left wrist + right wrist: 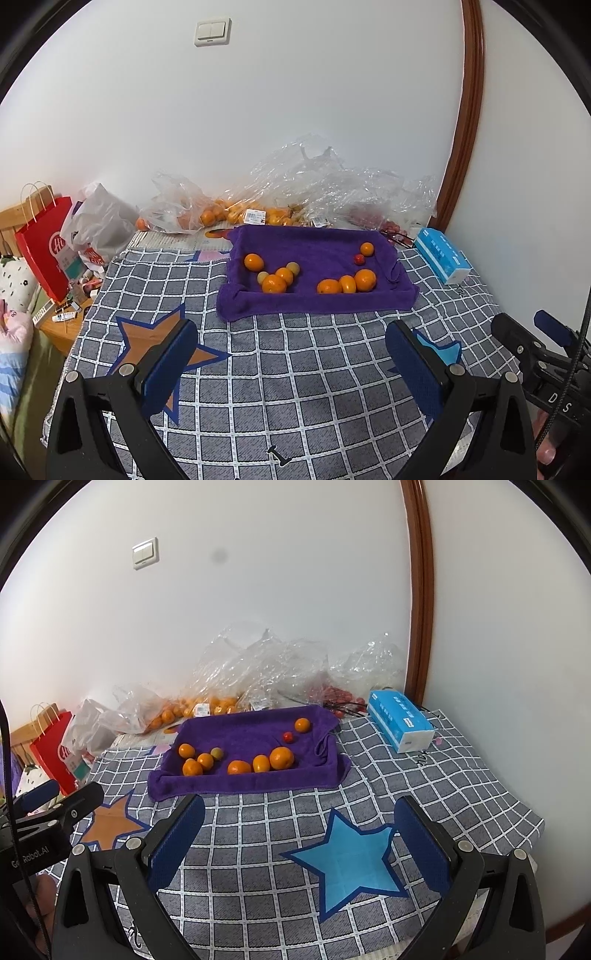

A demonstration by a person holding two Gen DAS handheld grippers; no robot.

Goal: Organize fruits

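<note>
Nearest the camera, the left gripper (291,373) and the right gripper (299,849) each hung with blue-padded jaws spread wide and holding nothing, both low over the grey-and-white checked cloth with star patches (295,387) that covered the table. Farther in, near the middle of the table, lay a purple terry towel shaped like a shallow tray (317,251), its edges turned up. On the towel sat two loose clusters of fruit: at the left, a group of small orange mandarins (274,283) with two paler yellow-green fruits (293,267) touching them; at the right, a row of three orange mandarins (347,283) pressed side by side. Toward the far right corner of the towel, one more small orange fruit (366,249) sat apart, with a small red fruit (359,259) just beside it. Beyond the towel, against the white wall, crumpled clear plastic bags (229,210) held many more orange fruits, and small red fruits (338,694) lay by the bags at the right, near a blue tissue box (400,720). Judged from this, some fruit already lay gathered on the towel, only roughly grouped by kind, while much remained bagged; whether sorting was midway or nearly finished could not be settled.
</note>
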